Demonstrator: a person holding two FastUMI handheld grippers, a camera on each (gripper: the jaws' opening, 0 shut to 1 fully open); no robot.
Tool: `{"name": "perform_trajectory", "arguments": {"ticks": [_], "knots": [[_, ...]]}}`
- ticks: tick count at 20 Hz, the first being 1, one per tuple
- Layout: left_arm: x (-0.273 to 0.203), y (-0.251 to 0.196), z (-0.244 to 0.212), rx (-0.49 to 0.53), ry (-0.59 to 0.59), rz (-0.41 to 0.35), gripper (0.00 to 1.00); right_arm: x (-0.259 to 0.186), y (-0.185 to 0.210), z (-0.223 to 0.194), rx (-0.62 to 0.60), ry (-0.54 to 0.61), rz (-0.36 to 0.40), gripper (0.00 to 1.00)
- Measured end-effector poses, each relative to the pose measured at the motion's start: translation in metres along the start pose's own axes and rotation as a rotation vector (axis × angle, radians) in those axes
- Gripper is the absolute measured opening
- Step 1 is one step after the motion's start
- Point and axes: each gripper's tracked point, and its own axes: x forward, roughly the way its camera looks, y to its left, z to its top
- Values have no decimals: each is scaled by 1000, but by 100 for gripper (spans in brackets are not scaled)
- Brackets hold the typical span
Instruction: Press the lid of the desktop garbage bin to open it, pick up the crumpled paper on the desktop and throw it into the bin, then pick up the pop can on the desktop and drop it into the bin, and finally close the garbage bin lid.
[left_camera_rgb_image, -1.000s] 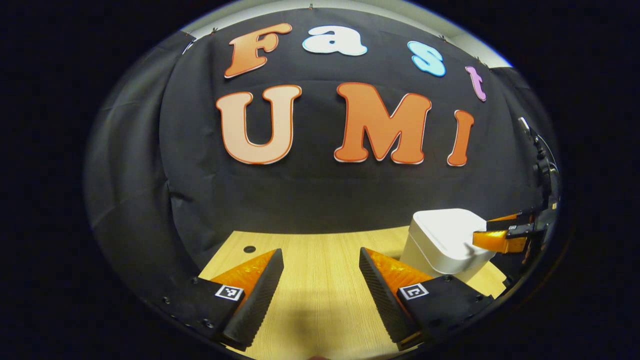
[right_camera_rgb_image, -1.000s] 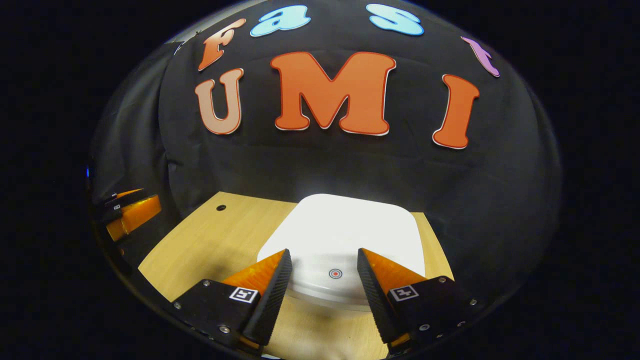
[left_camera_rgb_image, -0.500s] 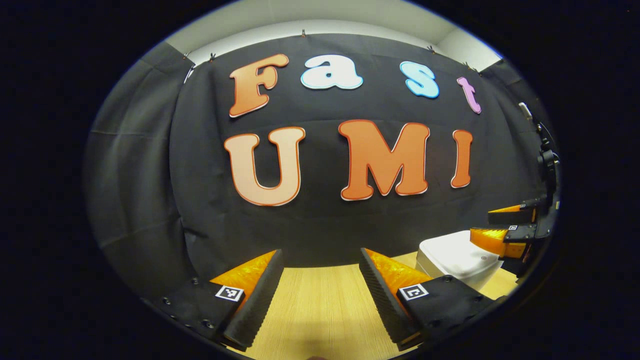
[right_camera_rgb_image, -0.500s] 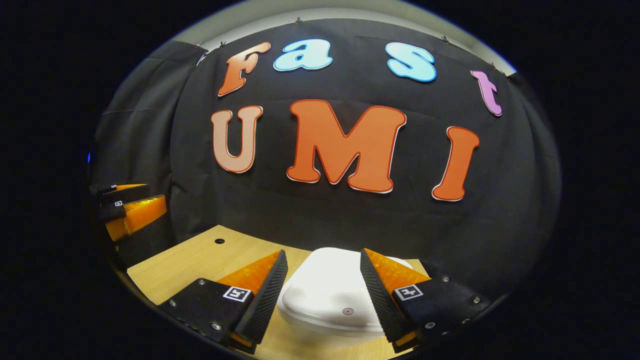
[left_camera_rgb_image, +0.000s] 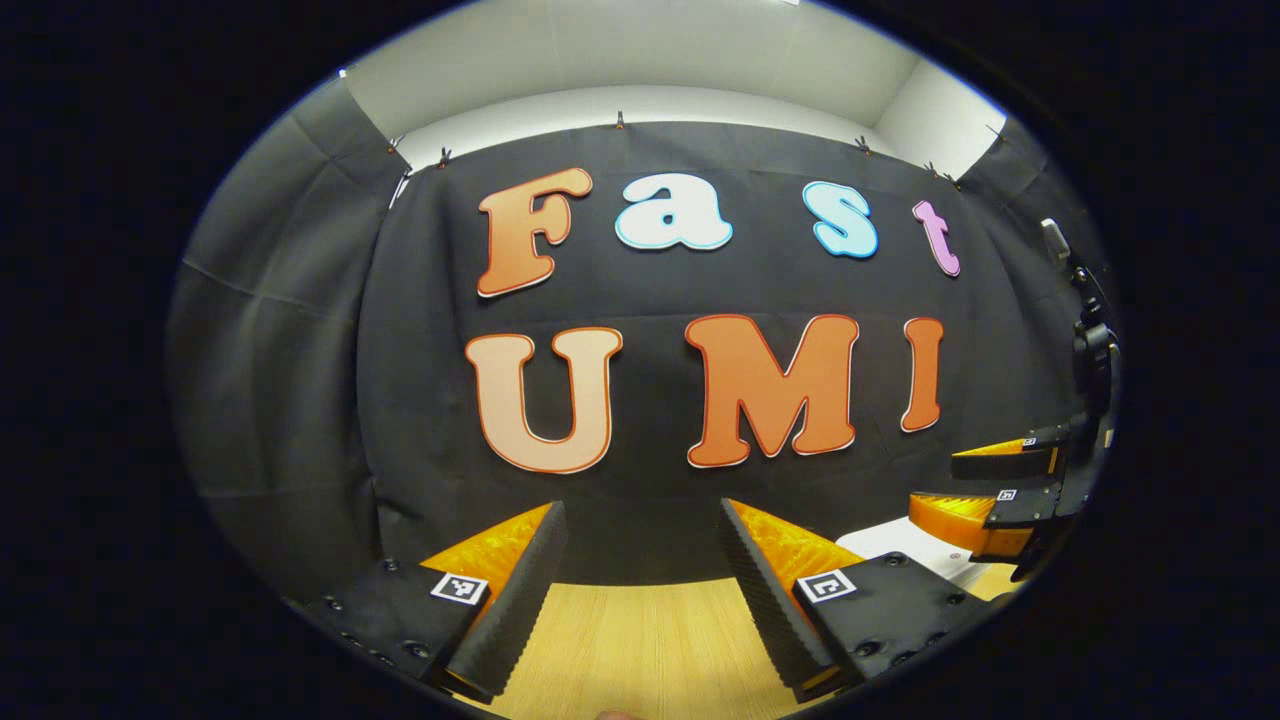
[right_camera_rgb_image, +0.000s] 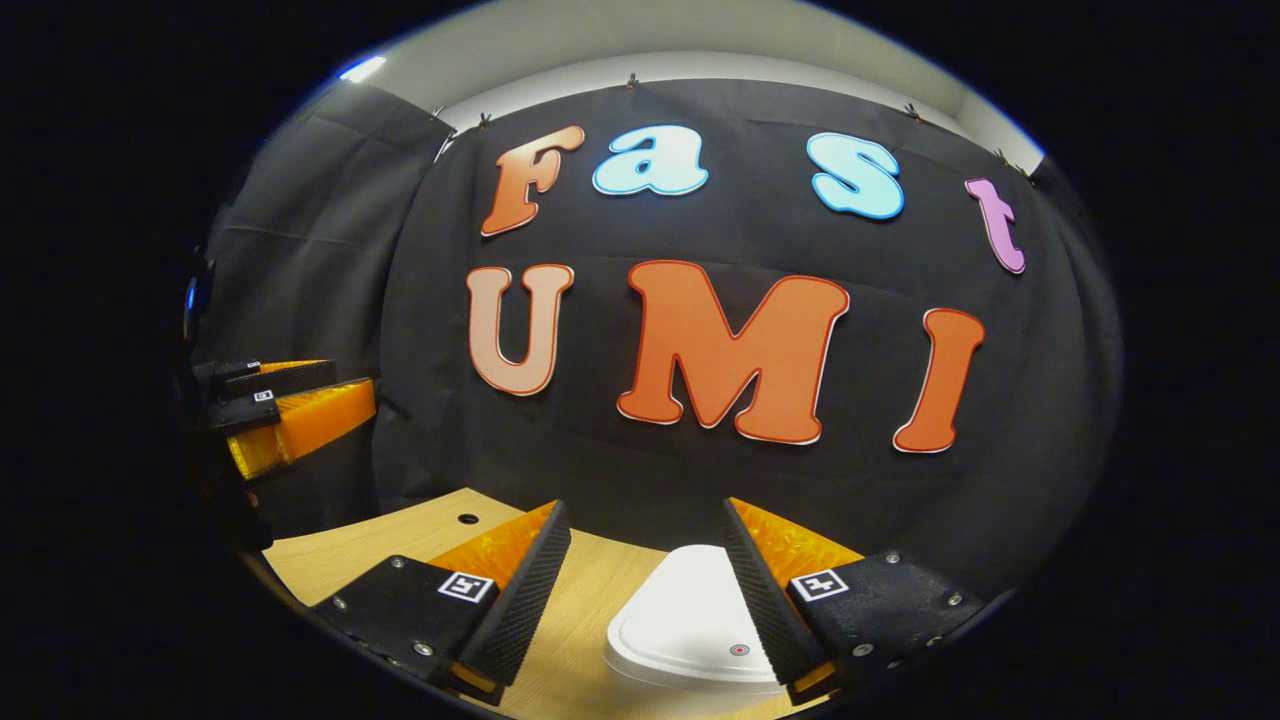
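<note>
The garbage bin (right_camera_rgb_image: 690, 625) was found on the desktop (right_camera_rgb_image: 400, 545) with its lid down. The right gripper (right_camera_rgb_image: 645, 590) was held wide above it, empty; the left gripper (left_camera_rgb_image: 640, 590) was likewise wide and empty, kept aside.

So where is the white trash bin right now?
In the right gripper view the white bin sits low on the wooden table, just below the right gripper, lid shut.
</note>
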Motion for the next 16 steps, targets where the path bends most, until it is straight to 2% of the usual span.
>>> {"name": "perform_trajectory", "arguments": {"ticks": [6, 10, 16], "knots": [[-1, 5, -6, -12, 9, 11, 96, -4, 5, 0, 20, -4, 4, 99], [-4, 5, -4, -11, 1, 9, 96, -5, 11, 9, 44, -42, 32, 99], [-4, 13, -9, -8, 7, 14, 96, -4, 22, 21, 16, -81, 42, 99]]}}
